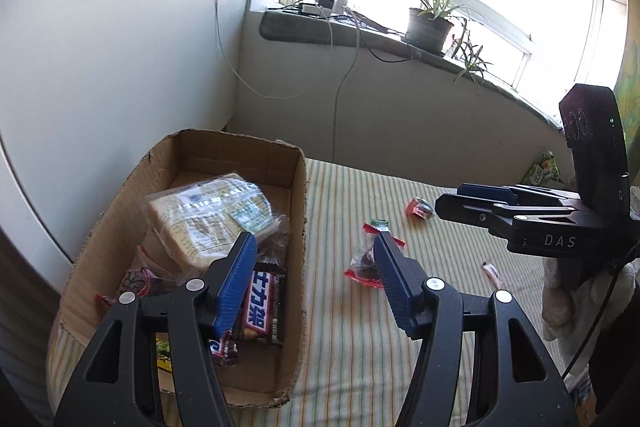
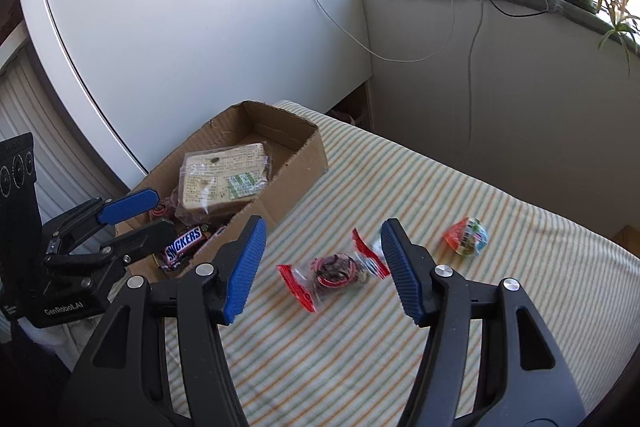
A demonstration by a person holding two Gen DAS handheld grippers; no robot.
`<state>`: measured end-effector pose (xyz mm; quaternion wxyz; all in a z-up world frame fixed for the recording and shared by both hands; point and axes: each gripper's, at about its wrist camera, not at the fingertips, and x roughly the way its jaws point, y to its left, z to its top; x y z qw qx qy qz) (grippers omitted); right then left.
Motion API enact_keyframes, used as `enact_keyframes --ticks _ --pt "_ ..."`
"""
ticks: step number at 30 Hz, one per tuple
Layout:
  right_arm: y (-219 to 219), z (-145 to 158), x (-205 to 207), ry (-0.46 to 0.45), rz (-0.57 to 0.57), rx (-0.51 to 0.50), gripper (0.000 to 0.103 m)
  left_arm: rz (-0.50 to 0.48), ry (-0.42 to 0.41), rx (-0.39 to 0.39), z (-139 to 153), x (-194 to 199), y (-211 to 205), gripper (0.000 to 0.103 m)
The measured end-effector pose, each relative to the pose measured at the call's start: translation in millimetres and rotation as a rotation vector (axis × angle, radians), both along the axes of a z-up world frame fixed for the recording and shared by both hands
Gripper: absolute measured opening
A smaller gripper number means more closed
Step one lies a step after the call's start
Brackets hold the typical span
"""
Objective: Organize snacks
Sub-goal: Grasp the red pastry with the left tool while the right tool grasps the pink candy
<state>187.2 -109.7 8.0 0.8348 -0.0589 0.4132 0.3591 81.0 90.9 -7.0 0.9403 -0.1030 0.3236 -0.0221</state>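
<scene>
while the left gripper [image 1: 316,255] hangs over the edge of the cardboard box [image 1: 296,187], its blue fingers [image 1: 236,283] stand spread with nothing between them. seen from the left wrist, the box sits at the left end of a striped cloth [image 1: 360,347] and holds a bagged sandwich [image 1: 208,219], a snickers bar [image 1: 262,307] and other small wrappers. just right of the box a red-ended candy packet [image 1: 366,261] lies on the cloth, partly behind the right finger. farther off lie a small red snack [image 1: 419,207] and a thin pink sachet [image 1: 494,273]. the right gripper [image 1: 464,199] reaches in from the right edge, side-on.

from the right wrist, the right gripper [image 2: 324,263] is spread apart and empty above the cloth [image 2: 440,367], and the red-ended candy packet [image 2: 334,271] lies flat between its fingertips, untouched. a round orange and blue snack [image 2: 466,237] rests near it to the right. the box [image 2: 296,183] stands to the left with the sandwich [image 2: 224,179] and snickers bar [image 2: 184,243] inside. the left gripper [image 2: 140,215] hovers open at the box's near corner.
</scene>
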Motion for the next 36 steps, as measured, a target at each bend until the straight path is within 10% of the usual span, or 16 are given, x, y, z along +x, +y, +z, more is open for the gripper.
enact_keyframes --ticks 14,36 --pt "-135.9 -35.9 -7.4 0.023 -0.225 -0.068 0.062 -0.136 0.056 0.018 -20.0 26.3 -63.2 0.046" --pt "-148.5 -87.3 0.1 0.119 -0.222 -0.159 0.045 -0.139 0.212 0.18 -72.1 96.2 -94.1 0.045"
